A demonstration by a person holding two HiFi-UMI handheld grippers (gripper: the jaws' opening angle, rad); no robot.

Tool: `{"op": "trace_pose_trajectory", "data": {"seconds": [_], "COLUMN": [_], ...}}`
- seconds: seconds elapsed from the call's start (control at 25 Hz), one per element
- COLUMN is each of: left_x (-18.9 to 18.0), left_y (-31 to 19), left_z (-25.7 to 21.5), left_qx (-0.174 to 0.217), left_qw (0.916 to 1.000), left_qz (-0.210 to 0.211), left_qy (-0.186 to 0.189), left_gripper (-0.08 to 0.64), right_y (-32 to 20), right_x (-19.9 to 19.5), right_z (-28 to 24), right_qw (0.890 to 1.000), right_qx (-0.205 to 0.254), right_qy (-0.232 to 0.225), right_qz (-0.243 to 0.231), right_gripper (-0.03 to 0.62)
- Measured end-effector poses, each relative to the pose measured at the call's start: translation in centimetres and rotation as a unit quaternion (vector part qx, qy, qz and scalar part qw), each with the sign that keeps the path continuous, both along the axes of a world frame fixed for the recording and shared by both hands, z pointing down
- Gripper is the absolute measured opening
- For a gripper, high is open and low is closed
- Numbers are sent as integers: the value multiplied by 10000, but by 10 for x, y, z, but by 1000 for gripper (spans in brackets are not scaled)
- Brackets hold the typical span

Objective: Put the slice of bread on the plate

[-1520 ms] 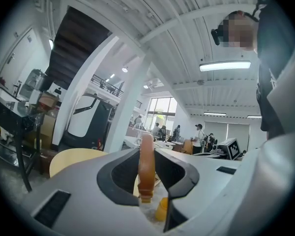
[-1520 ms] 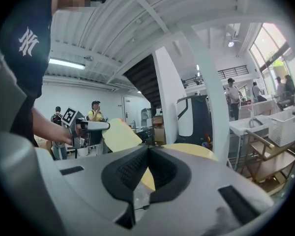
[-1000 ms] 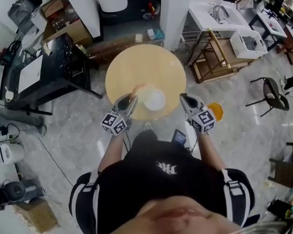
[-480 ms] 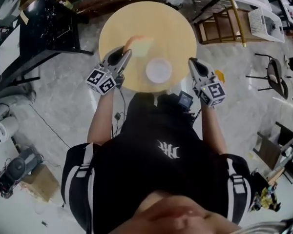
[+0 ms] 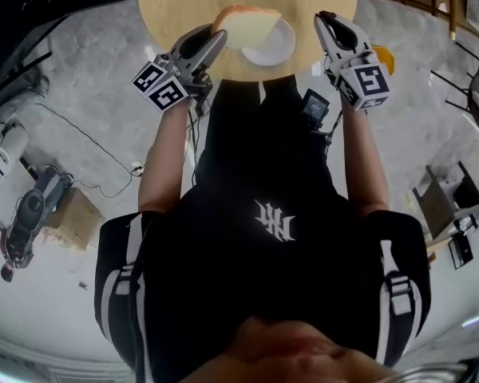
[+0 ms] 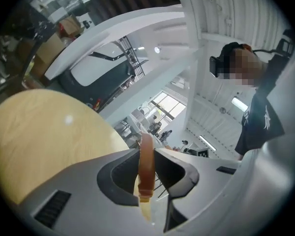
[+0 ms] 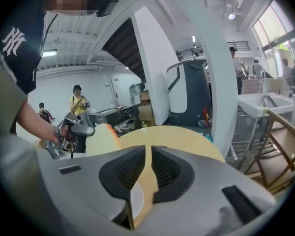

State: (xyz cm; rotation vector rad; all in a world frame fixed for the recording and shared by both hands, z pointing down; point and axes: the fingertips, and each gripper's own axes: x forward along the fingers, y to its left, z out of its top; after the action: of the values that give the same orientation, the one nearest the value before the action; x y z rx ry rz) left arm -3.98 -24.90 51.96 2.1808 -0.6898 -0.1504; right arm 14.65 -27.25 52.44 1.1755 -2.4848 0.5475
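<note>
Judged the slice of bread (image 5: 243, 26) light, soft and easy to crush, with a springy pale crumb inside a firmer brown crust. Reckoned it crumbly rather than slippery, and likely to sag or tear if carried by a corner. Thought it best taken across its two flat faces near the crust with a gentle pinch, never squeezed hard through the middle.

Found it taken in much that way: clamped edge-on in the left gripper (image 6: 146, 154), crust standing upright in the gap, jaws held apart by the thickness of the slice and pressing on both faces. Saw most of it sticking out ahead of that gripper's tips, leaning toward the right gripper (image 5: 329, 22).

Placed the white plate (image 5: 281, 50) just past the left gripper's tips and a little to its right, between the two grippers, on the near part of the round wooden table (image 5: 168, 6). Saw the free end of the slice overlapping the plate's near rim from above. Could not tell whether touching the plate or hanging over it.

Found the right gripper closed down to a thin slit with nothing in it, just beside the plate on the side away from the slice, with the slice off to its left.
</note>
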Motion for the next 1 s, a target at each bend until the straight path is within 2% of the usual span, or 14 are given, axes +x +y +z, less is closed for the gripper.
{"op": "trace_pose_trajectory", "data": {"seconds": [0.08, 0.32, 0.48, 0.8, 1.0], "left_x": [10, 48, 59, 55, 53], "left_y": [10, 35, 46, 57, 59], "left_z": [18, 61, 85, 110, 126], "left_qx": [-263, -871, -1031, -1330, -1458], "left_qw": [9995, 9958, 9944, 9910, 9892], "left_qz": [15, 45, 163, 22, 15], "left_qy": [158, 275, 184, 153, -146], "left_gripper": [102, 101, 102, 103, 107], "right_y": [1, 10, 10, 17, 23], "right_x": [-5, 1, -1, -3, -5], "right_z": [15, 45, 62, 82, 89], "right_qw": [9999, 9986, 9979, 9965, 9957], "right_qx": [-145, -456, -573, -717, -792], "right_qy": [-43, -61, -81, -129, -130], "right_qz": [-80, -251, -295, -407, -464], "right_gripper": [40, 40, 40, 40, 40]}}
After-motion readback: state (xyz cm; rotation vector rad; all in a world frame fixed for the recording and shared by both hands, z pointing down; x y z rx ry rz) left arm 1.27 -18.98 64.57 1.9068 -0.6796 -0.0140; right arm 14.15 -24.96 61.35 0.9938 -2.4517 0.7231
